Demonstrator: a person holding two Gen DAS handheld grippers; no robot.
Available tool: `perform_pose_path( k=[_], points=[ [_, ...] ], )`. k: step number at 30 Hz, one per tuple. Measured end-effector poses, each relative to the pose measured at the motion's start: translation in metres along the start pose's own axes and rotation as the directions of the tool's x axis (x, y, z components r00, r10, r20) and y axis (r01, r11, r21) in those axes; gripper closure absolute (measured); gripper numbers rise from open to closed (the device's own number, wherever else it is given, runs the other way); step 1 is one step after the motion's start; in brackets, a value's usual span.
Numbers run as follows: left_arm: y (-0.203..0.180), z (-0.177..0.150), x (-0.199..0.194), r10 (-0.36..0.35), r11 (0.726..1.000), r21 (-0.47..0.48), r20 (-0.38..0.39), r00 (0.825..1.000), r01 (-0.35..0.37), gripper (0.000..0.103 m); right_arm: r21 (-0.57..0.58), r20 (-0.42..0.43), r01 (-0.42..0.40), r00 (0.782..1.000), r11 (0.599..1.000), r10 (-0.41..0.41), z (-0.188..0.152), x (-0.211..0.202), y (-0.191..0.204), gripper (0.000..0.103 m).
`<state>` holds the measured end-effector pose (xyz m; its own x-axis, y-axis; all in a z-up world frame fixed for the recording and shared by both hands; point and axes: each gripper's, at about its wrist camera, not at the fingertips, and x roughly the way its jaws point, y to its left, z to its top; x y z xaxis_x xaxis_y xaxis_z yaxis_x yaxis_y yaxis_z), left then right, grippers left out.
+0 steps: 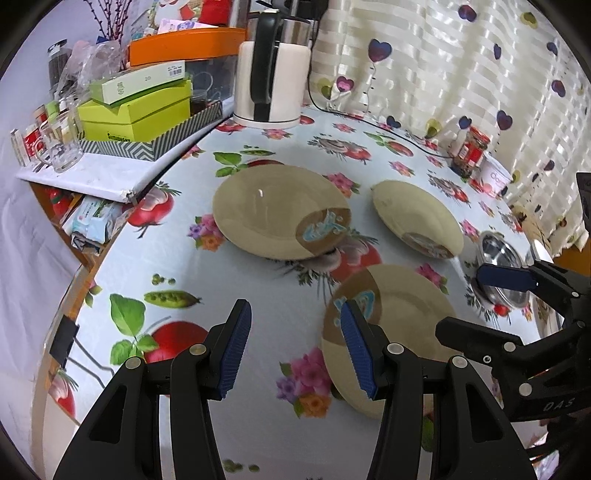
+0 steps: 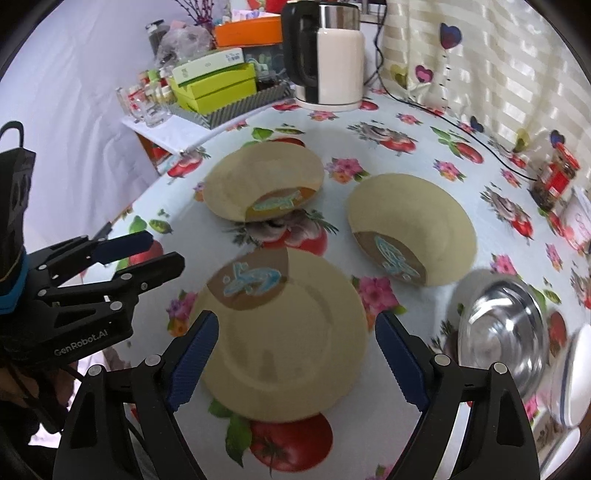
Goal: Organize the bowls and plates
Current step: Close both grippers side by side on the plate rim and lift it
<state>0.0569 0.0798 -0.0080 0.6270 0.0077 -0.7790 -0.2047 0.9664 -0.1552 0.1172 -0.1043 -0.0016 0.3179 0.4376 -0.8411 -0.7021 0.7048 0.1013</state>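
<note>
Near plate (image 2: 284, 332) lies flat, fish motif toward the tabletop's (image 2: 229, 122) far-left corner; empty steel bowl (image 2: 506, 332) beside it. Right gripper (image 2: 295, 363) wide, closing, empty; left gripper (image 1: 295, 347) open, empty.

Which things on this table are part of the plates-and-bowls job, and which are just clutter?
Job: near plate, far-left plate, far-right plate, steel bowl.

Lying about: kettle, green boxes, orange tray, glass mugs, red-lidded jar, kettle cord.
</note>
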Motion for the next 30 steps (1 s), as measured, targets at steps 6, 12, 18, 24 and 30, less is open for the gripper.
perform_pose_path(
  k=[6, 12, 18, 24, 30],
  points=[
    [0.016, 0.013, 0.007, -0.015, 1.000, -0.020, 0.022, 1.000, 0.015, 0.051, 0.010, 0.007, -0.006, 1.000, 1.000, 0.006, 0.019, 0.010, -0.002, 0.015],
    [0.034, 0.027, 0.021, 0.009, 0.999, -0.042, 0.043, 0.999, -0.007, 0.051, 0.009, 0.018, -0.016, 1.000, 1.000, 0.016, 0.045, 0.023, -0.007, 0.015],
    [0.050, 0.037, 0.038, 0.010, 0.997, -0.071, 0.040, 0.999, -0.007, 0.052, 0.022, 0.019, -0.021, 1.000, 1.000, 0.021, 0.071, 0.043, -0.015, 0.023],
    [0.073, 0.048, 0.060, -0.016, 0.988, -0.157, 0.013, 1.000, 0.017, 0.055, 0.036, -0.021, -0.049, 0.999, 0.998, 0.050, 0.090, 0.072, -0.019, 0.043],
    [0.084, 0.055, 0.075, -0.048, 0.982, -0.183, -0.006, 0.999, 0.047, 0.056, 0.081, -0.042, -0.087, 0.995, 0.993, 0.091, 0.109, 0.097, -0.027, 0.059]
  ],
)
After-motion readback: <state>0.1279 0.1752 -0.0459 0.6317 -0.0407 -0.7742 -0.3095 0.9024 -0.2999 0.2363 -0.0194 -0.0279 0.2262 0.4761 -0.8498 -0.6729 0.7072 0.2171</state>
